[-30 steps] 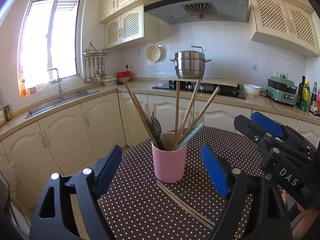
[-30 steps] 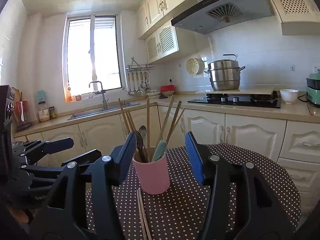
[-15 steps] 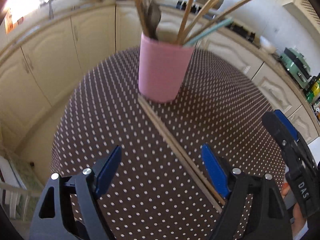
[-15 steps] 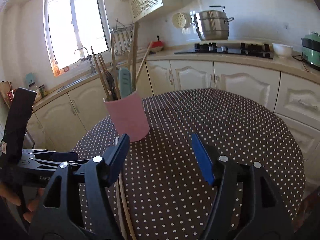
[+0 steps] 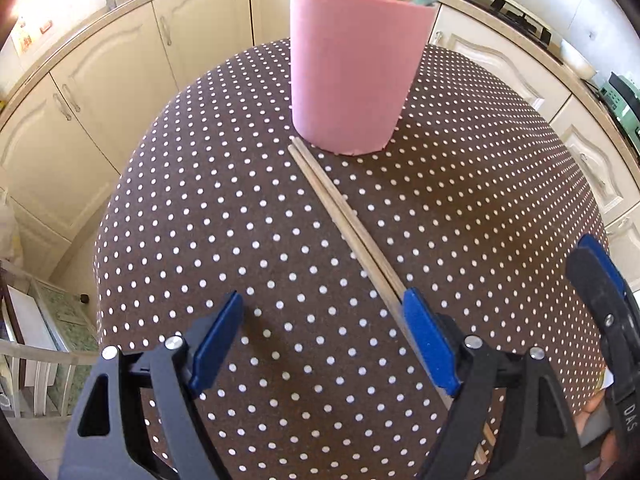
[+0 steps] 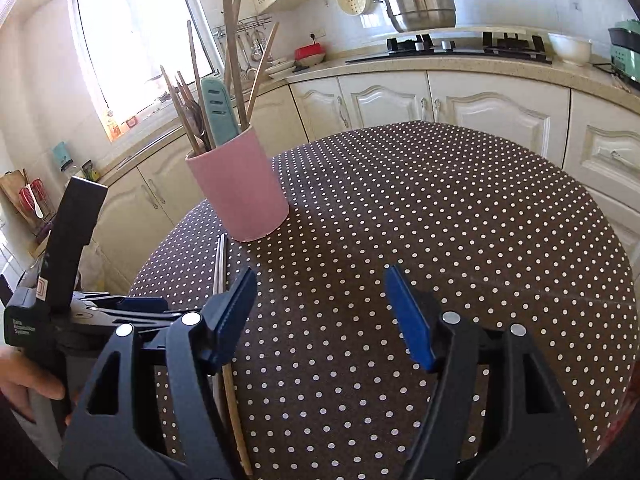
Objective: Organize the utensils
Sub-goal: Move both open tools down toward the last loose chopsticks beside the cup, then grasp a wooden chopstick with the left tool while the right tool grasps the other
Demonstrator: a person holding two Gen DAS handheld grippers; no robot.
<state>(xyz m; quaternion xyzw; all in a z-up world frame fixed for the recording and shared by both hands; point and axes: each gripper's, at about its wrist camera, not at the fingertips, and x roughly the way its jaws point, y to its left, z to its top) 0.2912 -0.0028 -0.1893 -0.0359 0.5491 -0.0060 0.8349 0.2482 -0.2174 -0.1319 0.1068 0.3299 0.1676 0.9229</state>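
Right now your left gripper point(image 5: 320, 332) hangs over the dotted surface point(image 5: 200, 200) with its jaws spread wide and nothing pinched between them. The pair of wooden chopsticks point(image 5: 340, 216) lies flat on the cloth, side by side; their far tips end just beside the base of the pink holder point(image 5: 356, 72), and their near part runs under the blue pad point(image 5: 428, 344) on the right side of that gripper — whether it touches them, I cannot tell. Your right gripper point(image 6: 320, 312) has its jaws opening, with only bare cloth between them; the chopsticks pass beneath its left finger point(image 6: 232, 316). The holder stands upright near the surface's far edge, packed with wooden chopsticks, a dark spoon and a teal spatula point(image 6: 218, 114). Your left hand point(image 6: 24, 380) shows at the lower left of the right wrist view.
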